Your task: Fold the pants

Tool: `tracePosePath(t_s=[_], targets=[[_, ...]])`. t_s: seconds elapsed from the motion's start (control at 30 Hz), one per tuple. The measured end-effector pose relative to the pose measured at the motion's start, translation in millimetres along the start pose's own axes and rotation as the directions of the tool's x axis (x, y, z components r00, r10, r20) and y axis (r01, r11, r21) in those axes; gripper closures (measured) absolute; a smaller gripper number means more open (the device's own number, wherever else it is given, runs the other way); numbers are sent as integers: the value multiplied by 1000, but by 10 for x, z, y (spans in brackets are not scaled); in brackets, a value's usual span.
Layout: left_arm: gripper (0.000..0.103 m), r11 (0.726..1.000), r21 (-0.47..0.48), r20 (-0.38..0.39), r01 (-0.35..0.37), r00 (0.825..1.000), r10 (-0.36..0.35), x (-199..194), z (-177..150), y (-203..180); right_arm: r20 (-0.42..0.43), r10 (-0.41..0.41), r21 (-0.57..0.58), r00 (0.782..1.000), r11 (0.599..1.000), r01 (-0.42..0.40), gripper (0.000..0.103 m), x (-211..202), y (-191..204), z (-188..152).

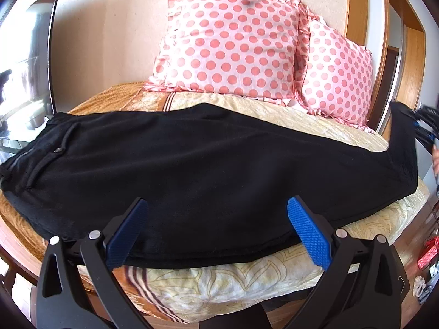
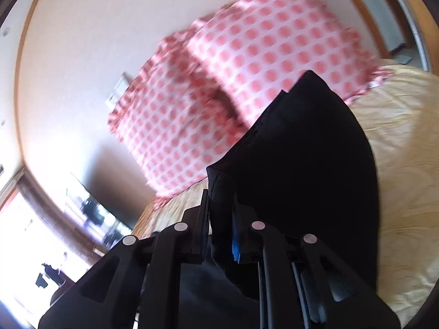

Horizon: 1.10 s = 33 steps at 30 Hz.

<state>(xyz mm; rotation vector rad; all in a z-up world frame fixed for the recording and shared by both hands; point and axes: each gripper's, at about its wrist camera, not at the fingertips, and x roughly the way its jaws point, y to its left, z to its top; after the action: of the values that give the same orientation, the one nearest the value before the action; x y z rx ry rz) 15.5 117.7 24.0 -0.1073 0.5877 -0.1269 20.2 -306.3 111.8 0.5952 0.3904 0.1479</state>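
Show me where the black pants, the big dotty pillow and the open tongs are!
black pants (image 1: pixel 208 164): left wrist view, middle of the cloth spread on the bed.
big dotty pillow (image 1: pixel 233 44): left wrist view, middle of its front.
left tongs (image 1: pixel 216 230): left wrist view, midway between the blue tips.

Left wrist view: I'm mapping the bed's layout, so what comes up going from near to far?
Left gripper, open → patterned bedspread → black pants laid flat across the bed → two pink polka-dot pillows → the wall.
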Motion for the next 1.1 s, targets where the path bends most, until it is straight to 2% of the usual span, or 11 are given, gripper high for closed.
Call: tracePosePath(t_s=[0.07, 0.13, 0.3, 0.4, 0.57, 0.7, 0.83, 0.93, 1.03, 1.07, 1.1], targets=[[2, 1000, -5, 13, -8, 1000, 8, -63, 0, 8, -92, 85, -26, 992, 996, -87, 90, 424, 292, -167], [2, 1000, -19, 22, -18, 1000, 18, -118, -8, 46, -197, 144, -37, 970, 987, -154, 90, 839, 541, -415], [2, 998, -62, 21, -30, 999, 32, -176, -51, 181, -398, 157, -8, 904, 985, -174, 90, 1453, 731, -1027], [2, 996, -77, 18, -37, 999, 38, -177, -66, 250, -419, 137, 6, 898, 989, -149, 90, 1538, 675, -1138], [2, 996, -82, 35, -42, 998, 45, -204, -46, 274, -385, 147, -43, 911, 983, -177, 90, 1497, 856, -1080], [2, 994, -105, 50, -35, 998, 40, -229, -37, 282, -432, 180, -118, 884, 960, -253, 90, 1541, 1153, -1303], [2, 993, -107, 45, -50, 997, 55, -246, -51, 288, -464, 95, -246, 881, 941, -231, 90, 1617, 1293, -1582], [2, 991, -114, 44, -67, 996, 72, -277, -67, 322, -501, 74, -290, 862, 925, -247, 89, 1598, 1331, -1760], [2, 988, -136, 45, -76, 995, 83, -307, -73, 385, -525, 21, -380, 851, 889, -256, 82, 1542, 1359, -1906], [2, 987, -142, 46, -80, 995, 88, -314, -70, 401, -530, 30, -389, 848, 880, -274, 69, 1506, 1364, -1930], [2, 985, -147, 47, -85, 995, 93, -324, -68, 421, -536, 48, -383, 843, 876, -293, 51, 1466, 1367, -1931]])
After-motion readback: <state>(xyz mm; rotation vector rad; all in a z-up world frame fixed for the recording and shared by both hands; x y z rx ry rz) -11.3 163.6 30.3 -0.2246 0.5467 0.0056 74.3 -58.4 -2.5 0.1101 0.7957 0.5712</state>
